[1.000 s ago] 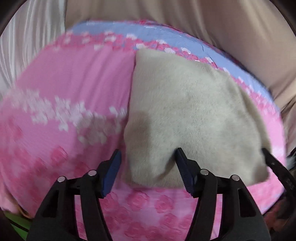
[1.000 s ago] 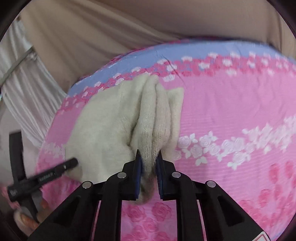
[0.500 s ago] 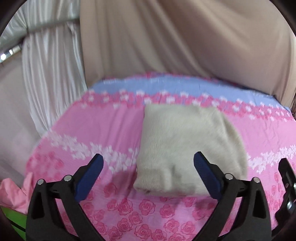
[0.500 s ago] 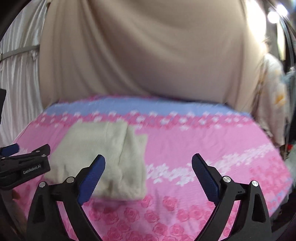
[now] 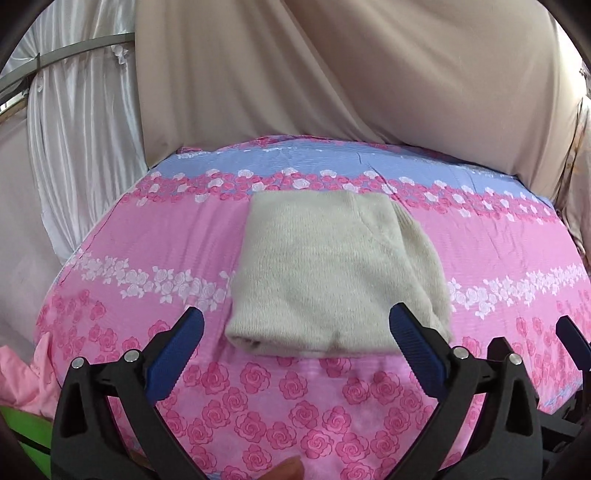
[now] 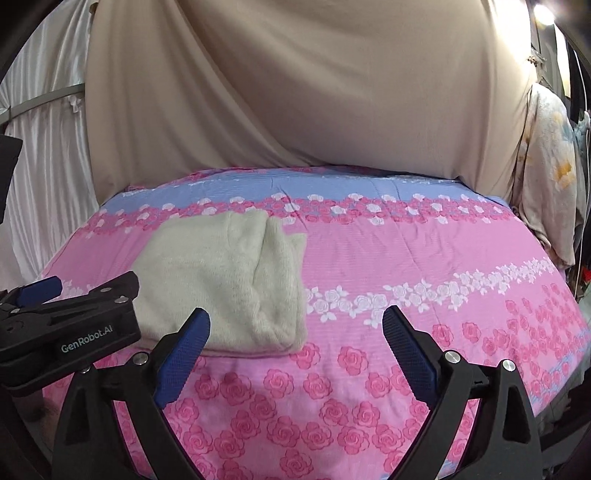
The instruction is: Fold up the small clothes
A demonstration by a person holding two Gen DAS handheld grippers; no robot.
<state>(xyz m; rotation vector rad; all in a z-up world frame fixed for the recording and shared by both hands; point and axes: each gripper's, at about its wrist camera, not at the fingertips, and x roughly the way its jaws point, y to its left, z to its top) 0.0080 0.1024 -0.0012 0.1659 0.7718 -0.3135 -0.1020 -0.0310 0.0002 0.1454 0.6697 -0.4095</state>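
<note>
Cream knit garment (image 5: pixel 332 273), one, between two spread tools.

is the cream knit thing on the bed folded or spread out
Folded. The cream knit garment lies as a compact rectangle on the floral bedsheet, with a rounded doubled edge nearest the camera and stacked layers along its right side.

even, soft indoor light, fairly bright; colours read clean. one hard glare spot from a lamp (image 6: pixel 546 13) top right in right wrist view, flaring a bit. soft shadow under near edge of folded cream knit (image 5: pixel 332 266) on the pink bedsheet (image 5: pixel 147 236). heavy fisheye bend w/ black vignette at corners in both views. centre sharp; slight softness twd edges, no real motion blur.
</note>
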